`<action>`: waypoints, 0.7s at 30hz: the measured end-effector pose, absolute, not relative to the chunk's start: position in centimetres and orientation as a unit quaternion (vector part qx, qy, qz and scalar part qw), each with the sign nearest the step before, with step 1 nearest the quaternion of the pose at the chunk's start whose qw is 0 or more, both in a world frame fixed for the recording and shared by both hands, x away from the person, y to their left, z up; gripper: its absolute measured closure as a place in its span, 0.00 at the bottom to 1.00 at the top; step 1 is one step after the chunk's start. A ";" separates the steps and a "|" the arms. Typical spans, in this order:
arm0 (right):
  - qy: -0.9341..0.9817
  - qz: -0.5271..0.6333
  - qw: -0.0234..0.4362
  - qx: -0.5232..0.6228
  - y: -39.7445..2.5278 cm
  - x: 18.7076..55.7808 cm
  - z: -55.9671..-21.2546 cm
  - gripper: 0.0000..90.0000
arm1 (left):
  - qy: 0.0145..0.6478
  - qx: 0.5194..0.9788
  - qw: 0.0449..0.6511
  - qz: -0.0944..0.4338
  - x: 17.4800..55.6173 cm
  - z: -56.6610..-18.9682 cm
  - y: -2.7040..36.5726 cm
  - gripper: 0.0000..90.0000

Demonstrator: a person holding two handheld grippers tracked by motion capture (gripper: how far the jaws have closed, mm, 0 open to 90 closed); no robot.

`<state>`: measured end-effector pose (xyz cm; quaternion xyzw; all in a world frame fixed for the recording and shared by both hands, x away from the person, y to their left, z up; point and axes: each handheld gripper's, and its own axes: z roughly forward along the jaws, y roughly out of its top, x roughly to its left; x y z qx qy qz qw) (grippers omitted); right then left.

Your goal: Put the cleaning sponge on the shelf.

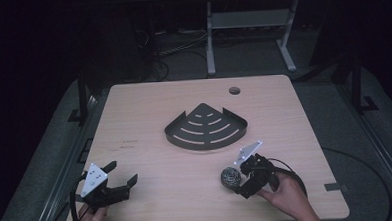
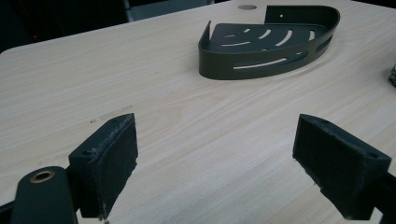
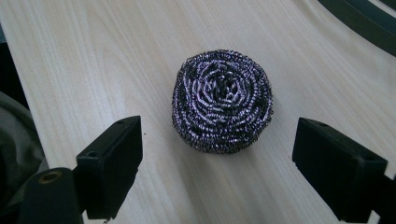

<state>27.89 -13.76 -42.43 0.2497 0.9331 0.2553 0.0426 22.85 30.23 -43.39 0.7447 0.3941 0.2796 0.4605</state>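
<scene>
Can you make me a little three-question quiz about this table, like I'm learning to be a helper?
1. True or false: the right gripper is already squeezing the steel wool ball.
2. What is the dark corner shelf holding? A) a sponge B) nothing C) a cup
3. Which gripper is closest to the steel wool ball?

Key:
1. False, its jaws are open and the ball sits just ahead of them.
2. B
3. The right gripper; the left gripper is far across the table.

A round, coiled steel-wool scourer [image 3: 222, 101] lies flat on the table's near right part.
</scene>
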 end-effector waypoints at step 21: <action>0.943 0.225 0.023 0.243 -11.5 29.3 -43.5 0.17 | 0.393 0.745 0.463 0.278 22.8 -43.3 30.2 0.15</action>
